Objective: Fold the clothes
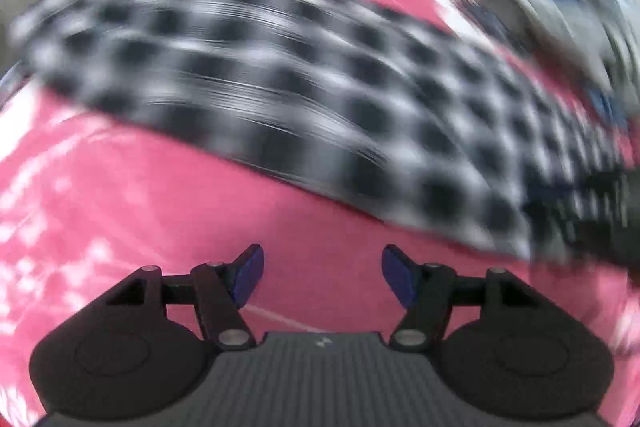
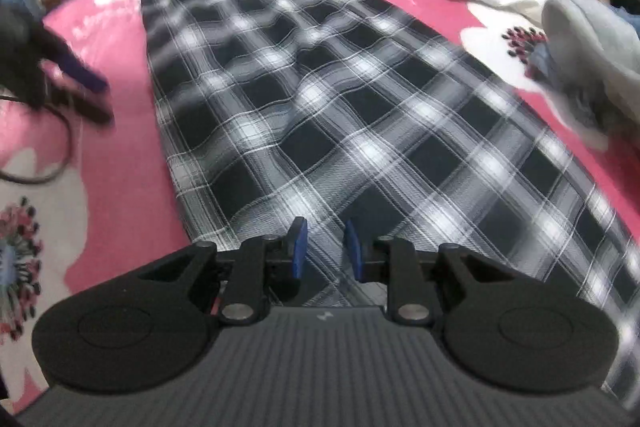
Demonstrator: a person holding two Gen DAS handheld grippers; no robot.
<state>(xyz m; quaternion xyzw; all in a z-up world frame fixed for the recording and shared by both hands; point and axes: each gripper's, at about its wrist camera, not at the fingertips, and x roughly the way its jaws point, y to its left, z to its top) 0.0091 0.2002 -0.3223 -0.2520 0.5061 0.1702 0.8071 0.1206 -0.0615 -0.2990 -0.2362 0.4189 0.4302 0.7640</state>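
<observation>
The plaid garment (image 2: 320,99) lies flat along the pink bedspread (image 2: 116,155), running toward 11 o'clock. The right gripper (image 2: 325,251) hovers over its near edge, jaws narrowly parted, empty. The left gripper (image 1: 322,277) gapes wide over bare pink, holding nothing.

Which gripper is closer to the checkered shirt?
Right. The right gripper hangs directly over the checkered shirt, jaws slightly apart with nothing between them. The left gripper is open over the pink bedspread, beside the shirt's edge.
</observation>
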